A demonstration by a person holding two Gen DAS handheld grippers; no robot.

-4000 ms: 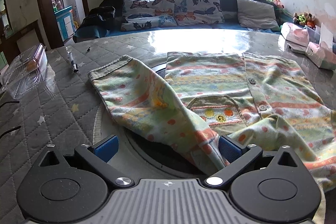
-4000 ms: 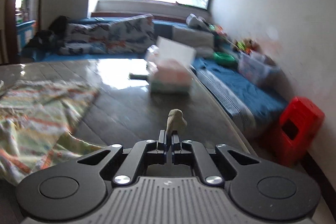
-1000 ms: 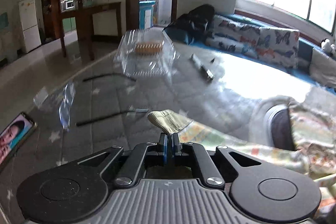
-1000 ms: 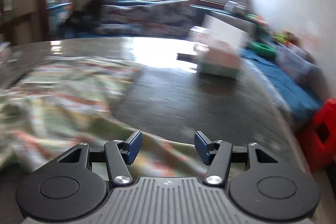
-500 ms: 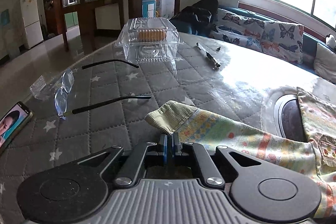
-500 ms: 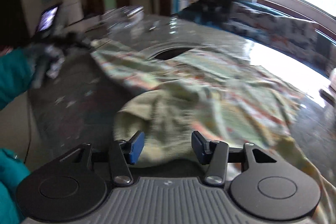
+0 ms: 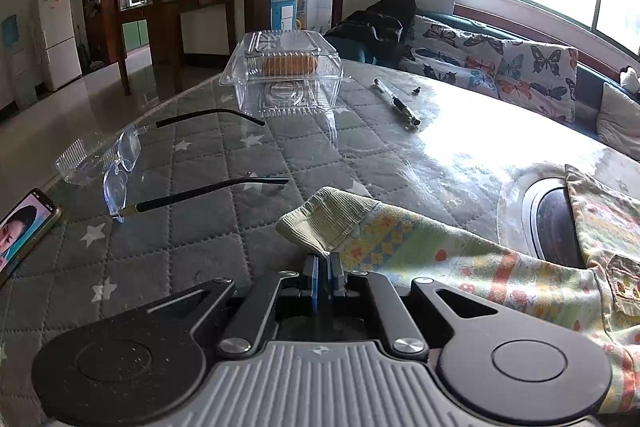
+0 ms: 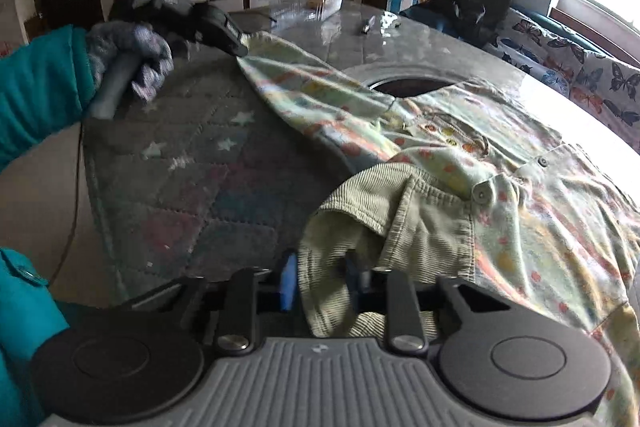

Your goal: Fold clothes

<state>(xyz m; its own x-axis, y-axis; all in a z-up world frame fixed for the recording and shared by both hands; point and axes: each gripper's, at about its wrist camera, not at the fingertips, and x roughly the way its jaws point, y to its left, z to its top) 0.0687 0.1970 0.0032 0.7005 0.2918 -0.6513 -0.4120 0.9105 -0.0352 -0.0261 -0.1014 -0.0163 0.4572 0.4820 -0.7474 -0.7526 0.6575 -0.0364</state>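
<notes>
A pastel patterned child's garment (image 8: 460,131) lies spread on the quilted table (image 7: 192,227). My left gripper (image 7: 322,267) is shut on the sleeve's ribbed cuff (image 7: 324,217), held low over the table. The right wrist view shows that same left gripper (image 8: 236,47) in a gloved hand (image 8: 132,55), with the sleeve stretched out from it. My right gripper (image 8: 320,283) sits at the near edge of the garment. Its jaws are closing, and a loose fold of the ribbed collar (image 8: 360,211) lies between them. The blue left pad (image 8: 289,283) shows; cloth hides the right pad.
Glasses (image 7: 120,163), a phone (image 7: 24,227), a clear plastic box with food (image 7: 286,75) and a pen (image 7: 396,105) lie on the table beyond the cuff. A round dark inset (image 7: 554,223) sits beside the garment. A sofa with butterfly cushions (image 7: 500,63) stands behind.
My right gripper swung left across the garment, rolled, and narrowed its jaws around the ribbed collar. My left gripper has stayed put with the cuff in it.
</notes>
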